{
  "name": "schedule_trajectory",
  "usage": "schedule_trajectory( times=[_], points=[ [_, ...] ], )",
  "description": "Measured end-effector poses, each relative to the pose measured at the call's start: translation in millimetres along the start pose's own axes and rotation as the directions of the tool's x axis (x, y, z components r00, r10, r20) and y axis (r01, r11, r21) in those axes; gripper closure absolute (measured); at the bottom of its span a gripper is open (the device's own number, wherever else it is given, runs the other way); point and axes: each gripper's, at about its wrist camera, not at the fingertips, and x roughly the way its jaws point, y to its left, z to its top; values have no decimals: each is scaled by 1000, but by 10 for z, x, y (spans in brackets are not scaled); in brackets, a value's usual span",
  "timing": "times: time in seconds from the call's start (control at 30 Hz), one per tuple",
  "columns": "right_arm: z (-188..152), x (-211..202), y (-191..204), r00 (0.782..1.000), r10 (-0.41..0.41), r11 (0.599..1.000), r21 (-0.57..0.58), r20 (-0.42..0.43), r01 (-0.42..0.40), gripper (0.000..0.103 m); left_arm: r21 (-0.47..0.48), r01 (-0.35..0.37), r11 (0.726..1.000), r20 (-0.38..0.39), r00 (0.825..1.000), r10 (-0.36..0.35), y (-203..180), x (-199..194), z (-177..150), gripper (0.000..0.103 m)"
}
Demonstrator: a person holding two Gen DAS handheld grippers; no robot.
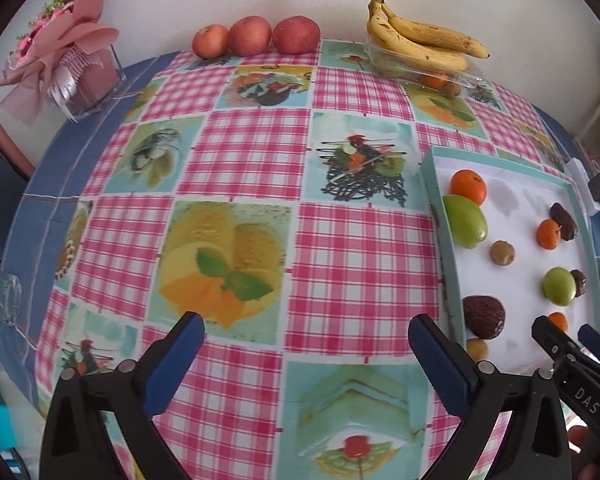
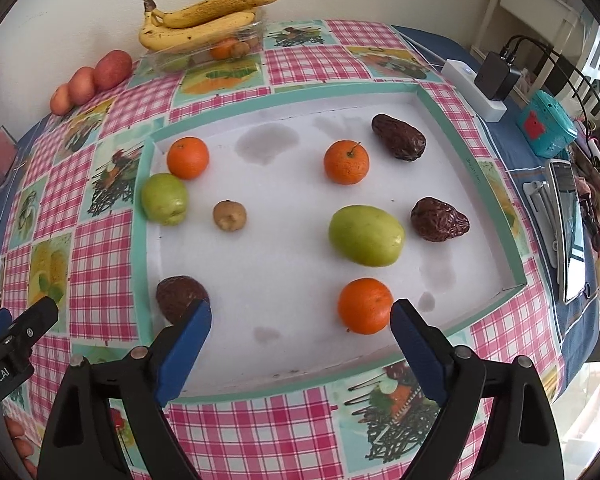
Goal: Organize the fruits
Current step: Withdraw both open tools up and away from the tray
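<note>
The right gripper (image 2: 300,340) is hovering over the near edge of the tray (image 2: 284,98) with jaws apart and empty, an orange (image 2: 365,306) lying just beside its right finger; the left gripper (image 1: 306,354) is waiting over the table (image 1: 260,152), jaws also apart and empty. The orange is likely light, round and prone to rolling, so it is best gripped across its middle with moderate pressure.

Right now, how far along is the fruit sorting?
Barely begun, it seems. Bananas already sit on a clear container by the wall. Both the left gripper and right gripper are open, holding nothing. Oranges, green fruits and dates remain scattered in the white tray.
</note>
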Motion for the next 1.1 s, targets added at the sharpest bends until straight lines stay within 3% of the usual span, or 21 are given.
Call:
schedule_trajectory(
  times=[0.2,0.47,0.67,0.8,1.1],
  points=[
    [-85,-73,64,999,31,999,-5,13,-31,12,20,-51,999,47,998,50,21,-188,-60,0],
    [-220,-182,113,999,41,999,-23,28,-41,12,-24,-109,994,86,990,111,132,-430,-204,0],
    [-298,-297,123,998,35,999,-32,57,-33,12,-55,-69,996,86,994,74,212,-527,-293,0],
    [-308,-390,126,995,35,999,-34,91,-32,12,-30,-106,994,109,988,109,160,-600,-328,0],
    [-332,-546,150,988,48,998,-37,145,-43,12,-33,-105,994,99,989,108,172,-610,-336,0]
  ],
)
